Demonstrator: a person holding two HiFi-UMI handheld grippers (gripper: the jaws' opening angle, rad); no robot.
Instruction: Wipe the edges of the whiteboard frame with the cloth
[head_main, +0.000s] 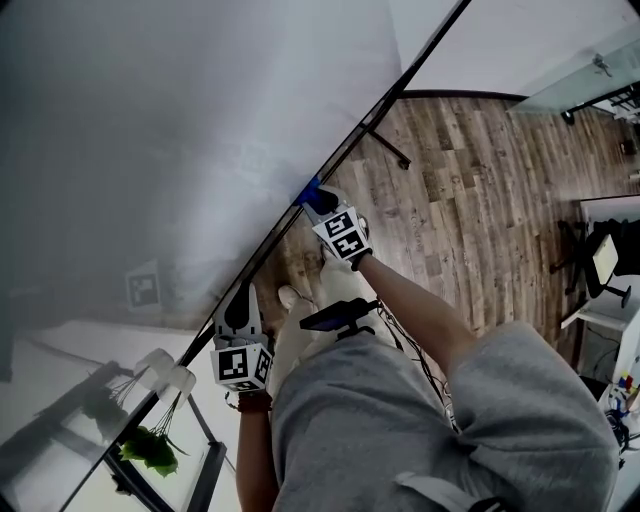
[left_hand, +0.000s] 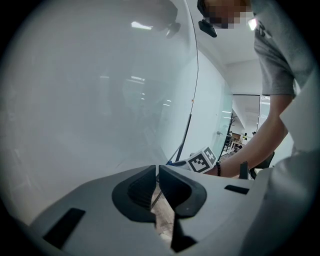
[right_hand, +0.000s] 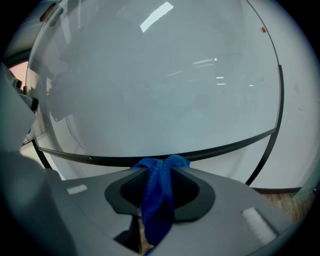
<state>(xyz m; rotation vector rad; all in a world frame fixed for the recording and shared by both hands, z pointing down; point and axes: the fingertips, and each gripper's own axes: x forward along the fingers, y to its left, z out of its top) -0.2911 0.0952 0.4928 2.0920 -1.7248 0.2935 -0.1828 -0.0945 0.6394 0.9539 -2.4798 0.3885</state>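
- While the right gripper (right_hand: 160, 169) clamped the blue cloth (right_hand: 157, 200) onto the whiteboard frame (right_hand: 225, 146) just ahead, wiping seemed underway.
- The left gripper (left_hand: 156, 172) was nearly closed and empty.
- The next move called for sliding along the edge.

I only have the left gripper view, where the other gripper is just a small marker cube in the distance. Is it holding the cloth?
Observer: Yes. In the right gripper view the right gripper is shut on a blue cloth.
Operator: Is the cloth on the frame?
Observer: Its bunched tip appears to touch the black whiteboard frame at its bottom edge.
Operator: Where's my left gripper relative to it?
Observer: The head view shows the left gripper further along the same edge, apart from the right one.
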